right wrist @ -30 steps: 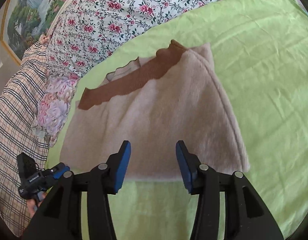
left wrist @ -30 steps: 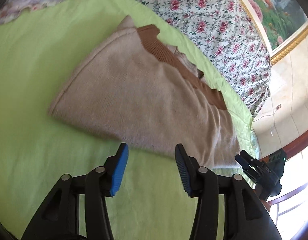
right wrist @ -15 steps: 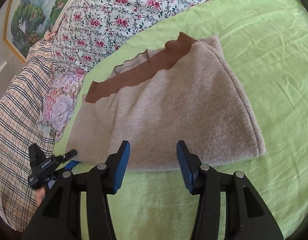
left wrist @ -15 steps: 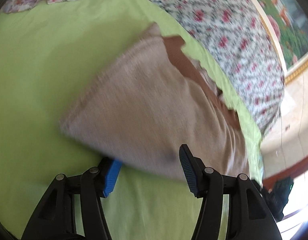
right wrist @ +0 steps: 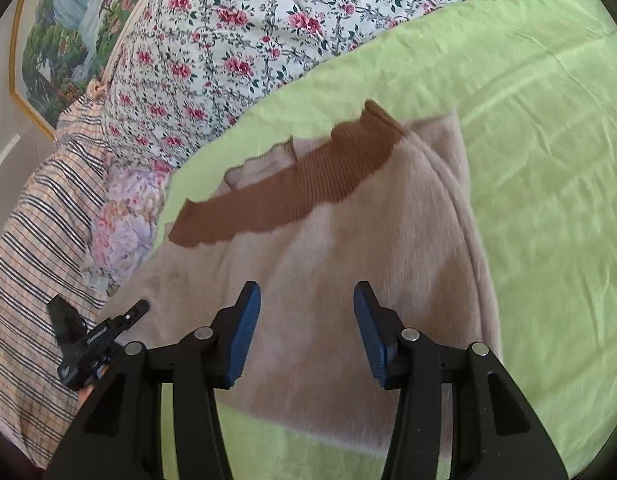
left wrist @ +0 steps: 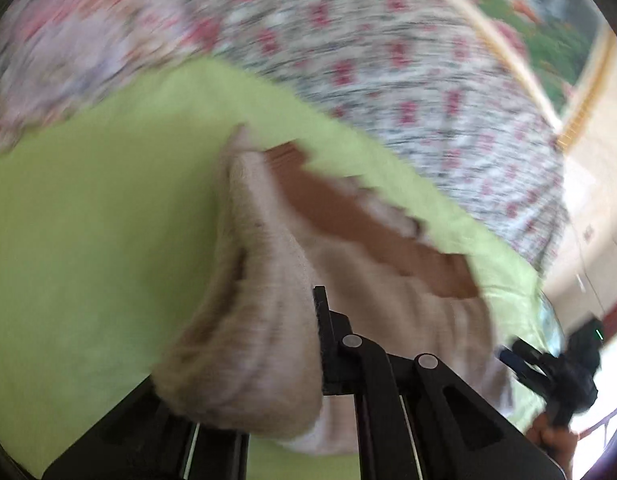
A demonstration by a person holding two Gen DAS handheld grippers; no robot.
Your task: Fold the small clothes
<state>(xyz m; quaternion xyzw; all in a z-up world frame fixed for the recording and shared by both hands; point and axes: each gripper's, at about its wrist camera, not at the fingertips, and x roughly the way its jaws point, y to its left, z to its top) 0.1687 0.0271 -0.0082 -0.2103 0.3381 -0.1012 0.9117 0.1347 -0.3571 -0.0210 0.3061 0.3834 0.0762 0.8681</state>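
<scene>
My left claw [left wrist: 308,360] clamped on near edge of beige knit garment [right wrist: 348,248] on green sheet [right wrist: 548,160]; right claw [right wrist: 306,328] apart above it. Soft, light, floppy; I grip hem corners

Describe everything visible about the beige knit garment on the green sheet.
The beige knit garment is small, fuzzy and soft-looking, with a ribbed brown band with a wavy edge along its far side. It lies folded on the green sheet. The left hand-held gripper has one near corner bunched and lifted, apparently clamped; the right hand-held gripper hovers open above its near edge.
</scene>
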